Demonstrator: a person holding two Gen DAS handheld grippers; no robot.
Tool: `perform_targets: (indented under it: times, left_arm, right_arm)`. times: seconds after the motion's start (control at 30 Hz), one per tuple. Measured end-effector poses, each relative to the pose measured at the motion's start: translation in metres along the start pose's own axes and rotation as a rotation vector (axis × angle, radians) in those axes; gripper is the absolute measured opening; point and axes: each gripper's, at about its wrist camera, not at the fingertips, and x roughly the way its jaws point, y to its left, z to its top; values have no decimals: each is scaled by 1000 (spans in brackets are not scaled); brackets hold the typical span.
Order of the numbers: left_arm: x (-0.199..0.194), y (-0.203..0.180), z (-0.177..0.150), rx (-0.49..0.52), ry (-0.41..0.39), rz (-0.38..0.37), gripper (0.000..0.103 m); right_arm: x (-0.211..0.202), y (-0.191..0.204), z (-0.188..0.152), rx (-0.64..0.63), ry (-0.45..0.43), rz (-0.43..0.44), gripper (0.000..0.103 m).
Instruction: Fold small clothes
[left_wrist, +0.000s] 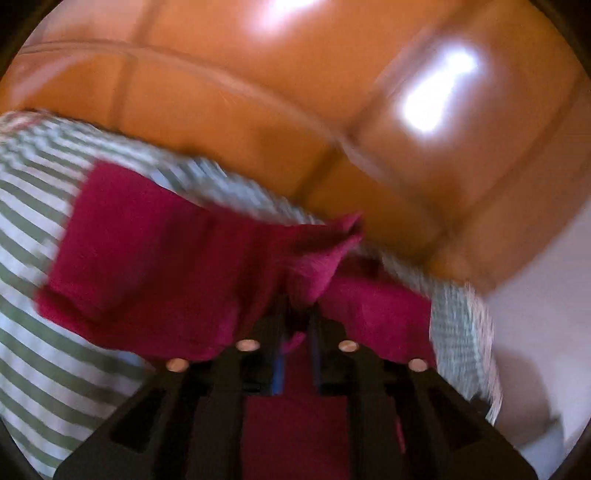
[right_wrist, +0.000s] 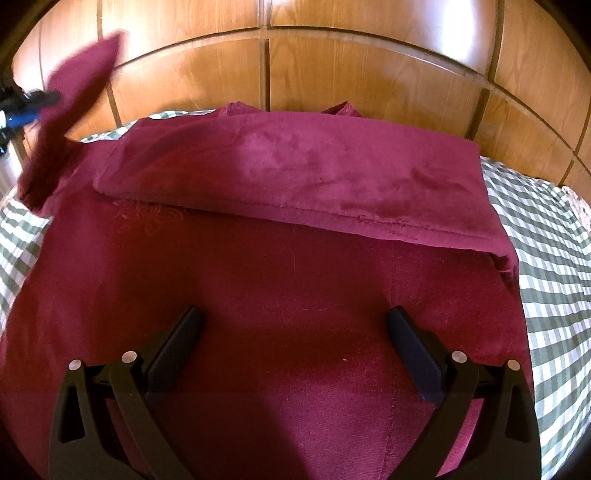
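Maroon garment (right_wrist: 280, 295) lies spread on the checked bed (right_wrist: 554, 258), far flap already folded over by the wooden headboard (right_wrist: 332, 66). Left hand-held gripper (left_wrist: 297, 310) is clamped on a sleeve (right_wrist: 66, 110), lifted at the bed's left edge; right hand-held gripper (right_wrist: 295, 350) hovers, jaws wide apart, holding nothing. Risk: that thin pinch slips mid-swing and the sleeve flops crooked. No readable writing; only faint embroidery.
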Motion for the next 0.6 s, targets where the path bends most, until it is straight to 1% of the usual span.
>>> perform_targets:
  times: [0.03, 0.07, 0.13, 0.2, 0.23, 0.27, 0.3, 0.33, 0.37, 0.4, 0.43, 0.47, 0.53, 0.57, 0.6]
  left_arm:
    - [11, -7, -11, 22, 32, 19, 35]
    - [16, -11, -19, 36, 44, 34, 44]
    - [22, -16, -40, 76, 69, 74, 44]
    - [23, -10, -53, 88, 73, 105, 44]
    - [19, -5, -60, 92, 67, 120, 44]
    - [15, 1, -68, 106, 64, 144, 44]
    - [11, 3, -73, 115, 58, 169, 44]
    - [7, 7, -79, 114, 50, 194, 44]
    - [3, 14, -84, 99, 49, 206, 44]
    - [1, 22, -90, 84, 54, 215, 44]
    - [-1, 26, -91, 78, 50, 231, 44]
    - [-3, 32, -94, 71, 39, 243, 44]
    - [-3, 38, -96, 63, 41, 235, 44]
    - [-3, 39, -98, 67, 38, 237, 44]
    - [-2, 38, -98, 75, 35, 241, 44]
  right_arm:
    - [0, -1, 0, 2, -1, 4, 99]
    - [0, -1, 0, 5, -2, 9, 99]
    - [-1, -2, -1, 12, -3, 19, 99]
    - [-3, -5, 0, 23, 1, 42, 99]
    - [-5, -6, 2, 28, 5, 50, 96]
    - [-8, -7, 4, 35, 7, 68, 88]
    - [-11, -7, 7, 48, 5, 102, 83]
    - [-13, -7, 11, 70, 7, 152, 75]
    - [-15, -5, 18, 106, 19, 237, 67]
    - [-14, -2, 25, 134, 27, 294, 65]
    - [-14, 1, 30, 153, 31, 330, 62]
    - [-9, 7, 38, 181, 49, 398, 57]
    - [5, 21, 47, 208, 106, 485, 55]
    - [16, 33, 53, 215, 138, 505, 54]
    - [22, 40, 56, 208, 147, 498, 54]
